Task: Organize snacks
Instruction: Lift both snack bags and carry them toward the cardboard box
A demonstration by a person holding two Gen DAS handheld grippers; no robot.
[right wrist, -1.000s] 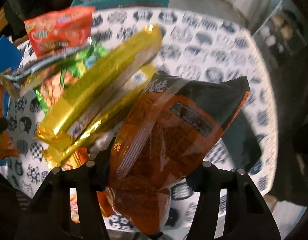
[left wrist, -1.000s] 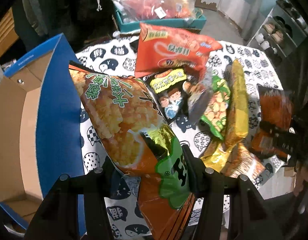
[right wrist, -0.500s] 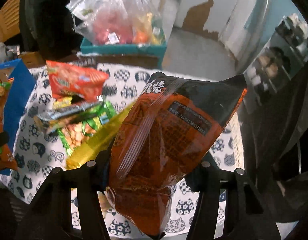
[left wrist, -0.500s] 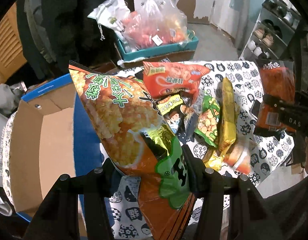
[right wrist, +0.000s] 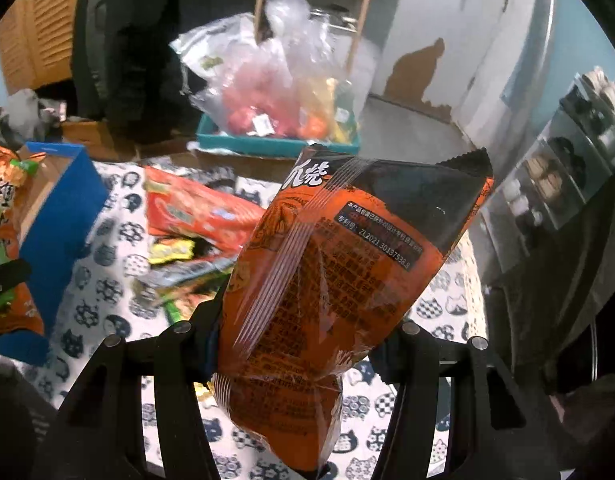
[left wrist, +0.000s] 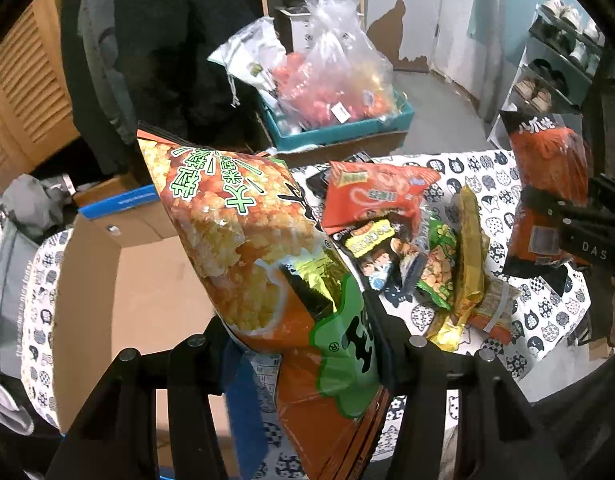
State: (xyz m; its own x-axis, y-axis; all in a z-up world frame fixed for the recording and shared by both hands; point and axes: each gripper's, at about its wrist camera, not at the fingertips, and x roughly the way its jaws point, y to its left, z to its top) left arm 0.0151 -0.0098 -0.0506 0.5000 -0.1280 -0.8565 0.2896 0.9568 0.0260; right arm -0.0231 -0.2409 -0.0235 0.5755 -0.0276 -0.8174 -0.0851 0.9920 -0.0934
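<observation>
My left gripper point(left wrist: 303, 336) is shut on an orange rice-cracker bag point(left wrist: 243, 240) with green lettering, held up over the edge of an open cardboard box point(left wrist: 119, 300) with blue outer walls. My right gripper point(right wrist: 295, 340) is shut on an orange and black snack bag point(right wrist: 339, 276), lifted above the table; this bag also shows at the right of the left wrist view point(left wrist: 547, 184). A pile of snacks lies on the cat-print tablecloth point(left wrist: 487, 184): a red bag point(left wrist: 375, 196), a black and yellow pack point(left wrist: 371, 248), a green pack point(left wrist: 439, 272) and a gold pack point(left wrist: 467, 248).
Behind the table a teal crate point(left wrist: 339, 128) holds clear plastic bags of goods. A shoe rack point(left wrist: 555, 64) stands at the far right. Dark clothing and a louvred wooden door are at the back left. The box stands left of the snack pile point(right wrist: 55, 220).
Both grippers have risen with their bags and pulled back from the table, so the snack pile looks smaller and lower. The box interior has come into fuller view on the left.
</observation>
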